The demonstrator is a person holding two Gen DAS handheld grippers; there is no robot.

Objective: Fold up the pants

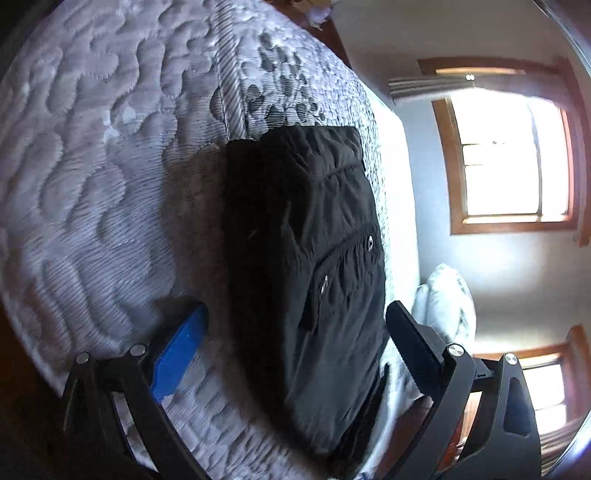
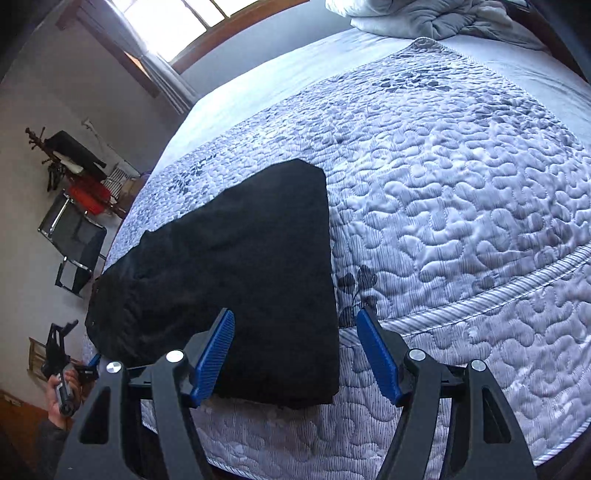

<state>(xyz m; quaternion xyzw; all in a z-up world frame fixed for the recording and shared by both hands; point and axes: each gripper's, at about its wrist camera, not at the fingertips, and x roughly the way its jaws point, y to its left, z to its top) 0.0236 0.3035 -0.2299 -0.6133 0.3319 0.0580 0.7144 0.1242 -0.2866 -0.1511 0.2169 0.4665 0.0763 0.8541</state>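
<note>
Folded pants (image 2: 236, 280) lie lower left of centre, long axis toward the left edge. Right gripper (image 2: 295, 354) spread, empty, straddling the near corner; left gripper (image 1: 295, 332) likewise apart.

A home bedroom: a bed under a quilted bedspread (image 2: 461, 192), rumpled bedding (image 2: 424, 18) at its far end, wood-framed windows (image 1: 513, 158), a coat rack (image 2: 40, 147).

Quilted bed (image 2: 461, 206) with folded black pants (image 2: 236, 266) and rumpled blanket (image 2: 424, 18)

One pants (image 2: 236, 280), two tongs (image 2: 295, 354), perhaps.
</note>
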